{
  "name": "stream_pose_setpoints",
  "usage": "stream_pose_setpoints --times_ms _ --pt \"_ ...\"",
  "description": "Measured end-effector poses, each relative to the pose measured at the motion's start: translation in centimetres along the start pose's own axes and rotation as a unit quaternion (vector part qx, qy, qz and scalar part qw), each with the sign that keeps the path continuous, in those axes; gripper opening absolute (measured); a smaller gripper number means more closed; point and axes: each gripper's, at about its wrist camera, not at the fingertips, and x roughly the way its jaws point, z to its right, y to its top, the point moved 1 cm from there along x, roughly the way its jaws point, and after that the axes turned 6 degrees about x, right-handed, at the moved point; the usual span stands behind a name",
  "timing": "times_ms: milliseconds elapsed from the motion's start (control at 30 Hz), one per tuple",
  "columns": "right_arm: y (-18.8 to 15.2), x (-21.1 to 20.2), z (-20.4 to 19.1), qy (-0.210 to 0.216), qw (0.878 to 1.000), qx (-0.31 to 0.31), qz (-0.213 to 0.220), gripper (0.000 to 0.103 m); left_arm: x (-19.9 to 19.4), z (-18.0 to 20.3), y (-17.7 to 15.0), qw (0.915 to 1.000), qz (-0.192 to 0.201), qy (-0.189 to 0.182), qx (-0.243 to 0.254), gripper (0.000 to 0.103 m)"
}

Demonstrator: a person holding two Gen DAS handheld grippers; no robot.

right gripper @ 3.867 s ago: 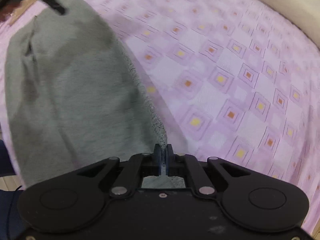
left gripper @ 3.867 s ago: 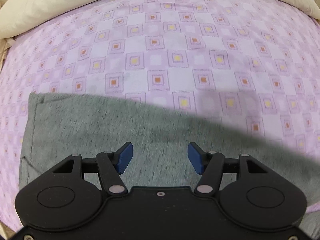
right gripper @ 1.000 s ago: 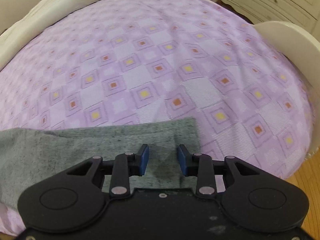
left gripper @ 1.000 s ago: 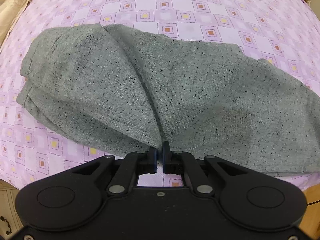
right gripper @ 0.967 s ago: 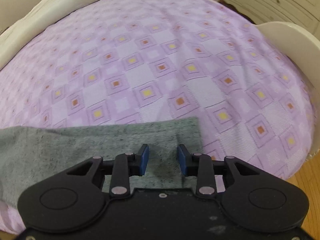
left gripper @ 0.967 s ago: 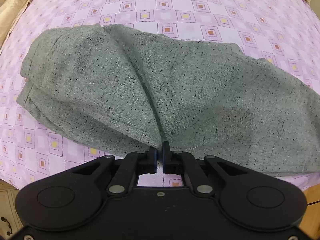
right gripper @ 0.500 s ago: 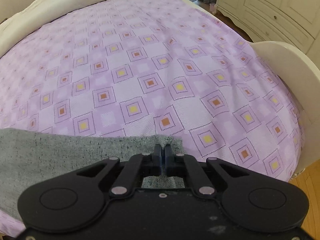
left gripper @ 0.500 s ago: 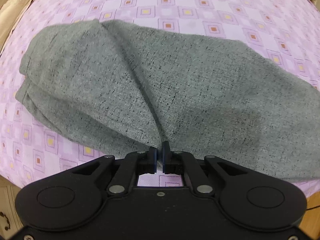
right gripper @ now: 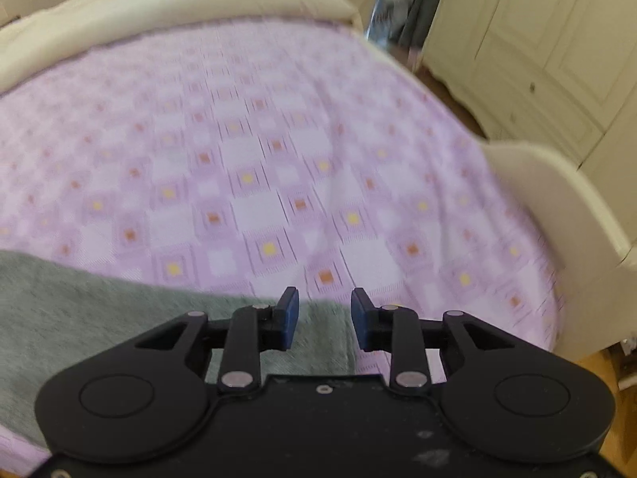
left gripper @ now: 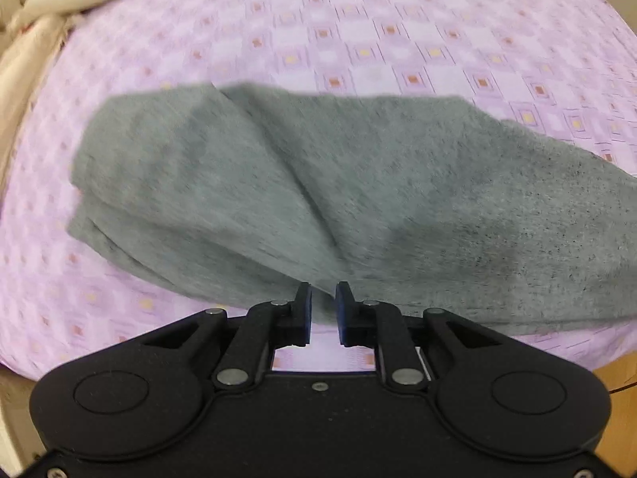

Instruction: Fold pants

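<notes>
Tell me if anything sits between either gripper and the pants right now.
Nothing visible does. The left gripper is open right at the near edge of the grey pants; the right gripper is open over their end, on bare purple bedsheet.

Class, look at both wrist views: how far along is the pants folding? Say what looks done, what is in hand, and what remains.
Done: the grey pants lie doubled over on the purple bedsheet, layers showing at one end. In hand: nothing; the left gripper and right gripper are both open over the near edge. Left: probably another fold, since the bundle is long and creased.
</notes>
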Motion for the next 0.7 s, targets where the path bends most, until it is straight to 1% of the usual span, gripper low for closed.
stream_pose_setpoints --times_ms 67,133,167,233,300,400,500,633,700 --pt "0.2 -1.6 -1.1 0.012 1.0 0.0 0.02 0.031 -0.9 -1.3 0.0 0.9999 0.013 0.004 0.008 0.024" --pt "0.2 -2.9 -2.8 0.03 0.999 -0.005 0.027 0.031 -1.5 -3.0 0.5 0.9996 0.023 0.012 0.012 0.024" --pt "0.1 -3.5 -3.7 0.045 0.999 -0.006 0.028 0.031 -1.6 -4.0 0.6 0.9994 0.028 0.015 0.013 0.033" --pt "-0.4 -4.7 -6.2 0.078 0.996 -0.01 0.031 0.031 -1.3 -6.3 1.0 0.9989 0.036 0.026 0.017 0.043" --pt "-1.0 -5.8 -9.6 0.113 0.993 -0.025 0.027 0.031 -0.4 -8.3 1.5 0.9985 0.04 0.032 0.021 0.043" --pt "-2.4 -7.5 -16.0 0.167 0.984 -0.06 0.016 0.032 0.6 -11.7 2.3 0.9979 0.045 0.037 0.027 0.043" --pt "-4.3 -9.2 -23.1 0.211 0.973 -0.09 -0.003 0.032 1.8 -15.3 2.8 0.9985 0.042 0.025 0.025 0.043" --pt "-6.9 -11.2 -32.5 0.257 0.958 -0.125 -0.029 0.032 3.6 -19.1 3.3 0.998 0.039 0.015 0.046 0.044" --pt "-8.1 -12.0 -36.4 0.272 0.951 -0.144 -0.042 0.033 4.4 -20.9 3.6 0.9979 0.037 0.003 0.052 0.045"
